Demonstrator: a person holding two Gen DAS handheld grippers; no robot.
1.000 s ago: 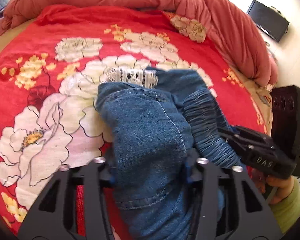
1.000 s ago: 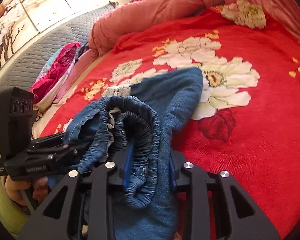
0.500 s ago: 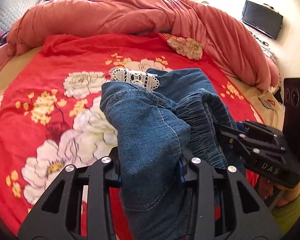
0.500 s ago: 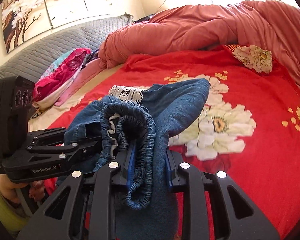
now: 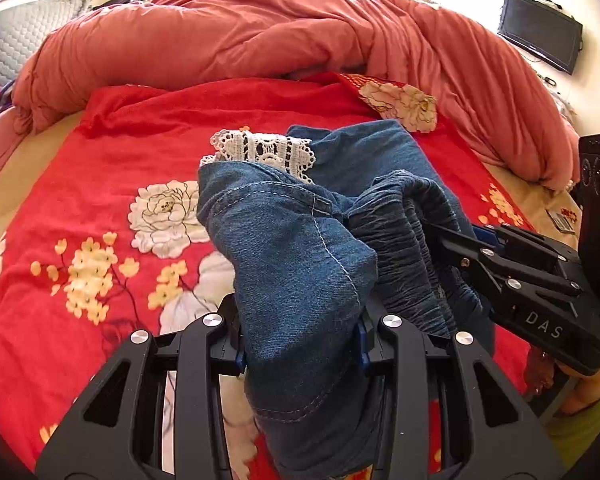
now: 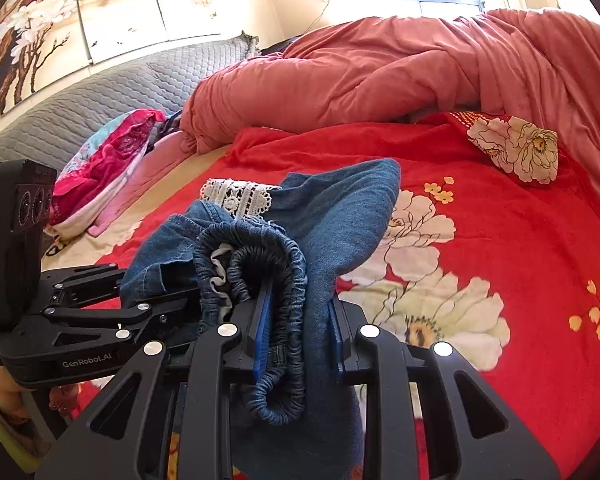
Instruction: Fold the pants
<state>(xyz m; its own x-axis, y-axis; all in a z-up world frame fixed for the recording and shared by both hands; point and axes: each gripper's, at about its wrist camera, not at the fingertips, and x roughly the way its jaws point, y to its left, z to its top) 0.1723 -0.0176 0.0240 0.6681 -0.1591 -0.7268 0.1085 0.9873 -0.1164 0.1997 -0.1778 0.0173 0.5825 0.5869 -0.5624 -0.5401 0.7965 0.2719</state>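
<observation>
Pants [image 5: 300, 264] of soft blue denim hang bunched in the middle of both frames, lifted off the red bedspread [image 5: 112, 184], which is printed with large cream flowers. The cloth is thick and matte, with pale stitched seams. The waistband [image 6: 276, 256] is a ribbed, gathered elastic tube, curled over on itself. A strip of white openwork lace [image 5: 264, 152] peeks up behind the denim folds.

The left gripper [image 5: 300, 340], black hard plastic with shiny round rivets, is clamped on a thick fold of denim low in its own view. The right gripper [image 6: 300, 328], with blue rubbery pads, is pinched tight on the crinkled waistband and a flat denim layer beside it. The two grippers sit near each other, each showing at the edge of the other's view.

A rumpled salmon quilt [image 5: 228, 32] lies heaped across the top of the frame. A grey quilted headboard [image 6: 100, 92] fills the upper left, below a painted flower panel [image 6: 80, 8].
</observation>
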